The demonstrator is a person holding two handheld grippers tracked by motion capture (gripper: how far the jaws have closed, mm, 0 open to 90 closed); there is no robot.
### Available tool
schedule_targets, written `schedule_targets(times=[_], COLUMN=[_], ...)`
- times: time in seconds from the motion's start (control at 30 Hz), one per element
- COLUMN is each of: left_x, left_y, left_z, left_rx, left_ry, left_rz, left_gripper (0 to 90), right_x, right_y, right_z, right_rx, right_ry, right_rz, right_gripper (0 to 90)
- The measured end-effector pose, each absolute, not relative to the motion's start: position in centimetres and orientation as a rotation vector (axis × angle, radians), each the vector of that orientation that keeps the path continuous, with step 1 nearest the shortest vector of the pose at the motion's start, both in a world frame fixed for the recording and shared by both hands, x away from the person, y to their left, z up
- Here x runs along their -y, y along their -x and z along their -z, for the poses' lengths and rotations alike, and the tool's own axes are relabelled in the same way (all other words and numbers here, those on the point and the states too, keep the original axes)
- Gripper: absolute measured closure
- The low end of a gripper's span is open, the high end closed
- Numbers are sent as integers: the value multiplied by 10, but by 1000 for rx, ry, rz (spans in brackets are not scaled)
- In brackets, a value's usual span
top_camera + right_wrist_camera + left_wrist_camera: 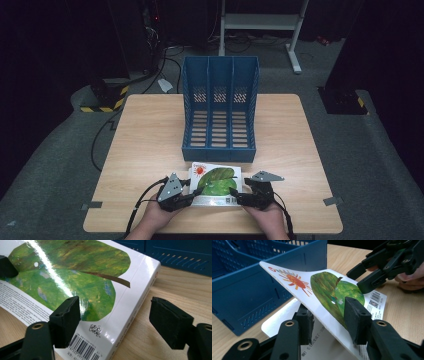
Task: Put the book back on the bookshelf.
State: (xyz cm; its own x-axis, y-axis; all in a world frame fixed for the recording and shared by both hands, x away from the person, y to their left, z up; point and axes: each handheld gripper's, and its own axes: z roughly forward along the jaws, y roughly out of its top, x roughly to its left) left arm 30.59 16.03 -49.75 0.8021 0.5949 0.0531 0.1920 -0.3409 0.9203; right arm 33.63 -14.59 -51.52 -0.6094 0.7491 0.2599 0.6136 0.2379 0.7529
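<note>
— Book: where is it lying?

— On the near part of the wooden table, just in front of the blue file rack, between the two hand-held grippers. Its back cover faces up, showing a green leaf, a red sun and a barcode.

— Is it flat?

— Not all of it. In the left gripper view the cover is lifted at a slant, with a white page and printed text visible beneath it. The pages under it rest on the table.

— What is the left gripper doing?

— Its jaws are clenched on the raised cover's edge, one pad under the board and one on the printed face. That grip is plain in the left gripper view, at.

— And the right gripper?

— Released. In the right gripper view the jaws stand wide apart, one pad over the cover near the barcode, the other over bare wood beyond the book's spine edge. Neither pad presses on the book. The spine corner sits between them.

— The hands?

— Both come in from the table's near edge, one behind each gripper.
</note>
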Motion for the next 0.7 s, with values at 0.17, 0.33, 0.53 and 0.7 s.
schedule_targets(times=[0.17, 0.33, 0.53, 0.7], left_x=[-160, -160, -160, -159], left_y=[-304, -303, -303, -302], left_z=[497, 496, 497, 497], left_rx=[-571, -556, -552, -540], left_ry=[-1902, -1904, -1906, -1902], left_rz=[-479, -493, -501, -510], left_gripper=[615, 616, 616, 616], right_x=[145, 145, 144, 141], right_y=[-339, -343, -345, -348], right_z=[517, 519, 521, 523], right_rx=[-2359, -2369, -2374, -2410], right_ry=[-1333, -1357, -1371, -1419], right_rz=[-1352, -1384, -1384, -1423], right_gripper=[206, 192, 170, 142])
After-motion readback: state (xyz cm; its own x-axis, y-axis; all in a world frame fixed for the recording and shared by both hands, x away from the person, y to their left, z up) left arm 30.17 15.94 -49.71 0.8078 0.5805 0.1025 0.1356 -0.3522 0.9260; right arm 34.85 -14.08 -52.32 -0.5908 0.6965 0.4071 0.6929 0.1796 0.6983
